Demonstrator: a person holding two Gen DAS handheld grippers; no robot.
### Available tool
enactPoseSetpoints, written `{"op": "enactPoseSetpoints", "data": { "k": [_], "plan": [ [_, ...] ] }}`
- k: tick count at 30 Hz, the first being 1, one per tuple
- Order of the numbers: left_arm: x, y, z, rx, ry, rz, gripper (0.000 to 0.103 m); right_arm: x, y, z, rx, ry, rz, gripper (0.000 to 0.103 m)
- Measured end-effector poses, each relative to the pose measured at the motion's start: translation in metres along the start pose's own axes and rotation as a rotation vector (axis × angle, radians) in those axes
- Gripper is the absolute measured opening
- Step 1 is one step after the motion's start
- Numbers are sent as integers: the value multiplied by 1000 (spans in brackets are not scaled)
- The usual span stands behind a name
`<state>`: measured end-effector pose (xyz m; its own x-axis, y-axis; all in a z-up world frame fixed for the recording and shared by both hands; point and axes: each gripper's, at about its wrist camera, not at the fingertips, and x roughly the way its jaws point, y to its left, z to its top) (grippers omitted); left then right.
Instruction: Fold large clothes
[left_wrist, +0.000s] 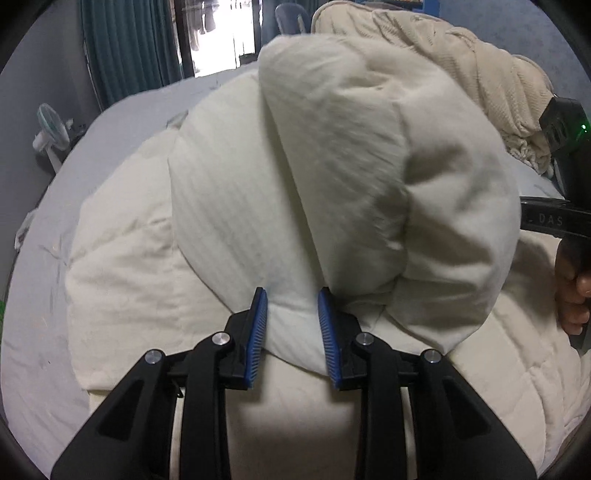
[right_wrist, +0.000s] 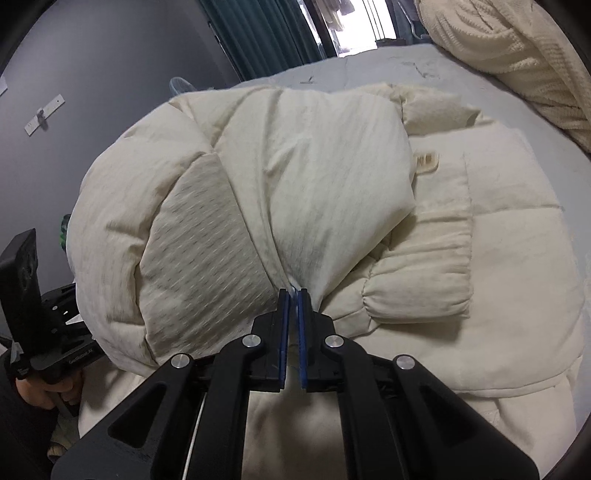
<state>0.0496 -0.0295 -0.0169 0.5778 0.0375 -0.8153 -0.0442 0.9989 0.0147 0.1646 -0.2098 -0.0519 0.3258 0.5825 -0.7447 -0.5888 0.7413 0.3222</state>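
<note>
**On the bed: cream padded coat, fold in progress**

Across the grey bed sheet (right_wrist: 388, 70) we hold one large item, a cream padded coat (right_wrist: 517, 236), most of it lying flat on the sheet, its near portion lifted and bunched toward us.

Tool, left gripper (left_wrist: 292, 299): jaws part open with a thick roll of the coat's edge between the blue pads; the padding bulges against both, so we judge it grasped.

Tool, right gripper (right_wrist: 293, 295): clenched almost fully, a thin pinch of the coat's fabric between the pads.

Step, as we judge it: both edges are gripped and the lifted part is being carried over the flat part. Next we need to bring both hands over evenly, lay the fold square on the coat, then release.

Left wrist view only: a standing fan (left_wrist: 51, 129) beyond the bed, and the right hand (left_wrist: 572, 295).

Right wrist view only: a patch pocket (right_wrist: 421, 273) and a small label (right_wrist: 426, 162) on the coat's flat part.

Both views: a knitted blanket (right_wrist: 517, 55) heaped at the far side of the bed.
</note>
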Motion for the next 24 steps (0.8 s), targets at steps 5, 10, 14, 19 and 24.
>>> {"op": "enactPoseSetpoints", "data": {
  "k": [5, 10, 14, 19, 24],
  "plan": [
    [10, -5, -3, 1, 3, 4, 25, 13, 2, -1, -28, 28, -29, 3],
    [4, -5, -11, 0, -22, 4, 25, 7, 5, -7, -19, 10, -10, 6],
    [-10, -3, -20, -12, -47, 1, 25, -8, 6, -13, 2, -7, 14, 11],
    [-32, 3, -27, -41, -48, -29, 30, -33, 7, -17, 0, -33, 14, 68],
    [-56, 22, -31, -109, -26, -87, 60, -81, -9, -22, -7, -53, 62, 75]
  ]
}}
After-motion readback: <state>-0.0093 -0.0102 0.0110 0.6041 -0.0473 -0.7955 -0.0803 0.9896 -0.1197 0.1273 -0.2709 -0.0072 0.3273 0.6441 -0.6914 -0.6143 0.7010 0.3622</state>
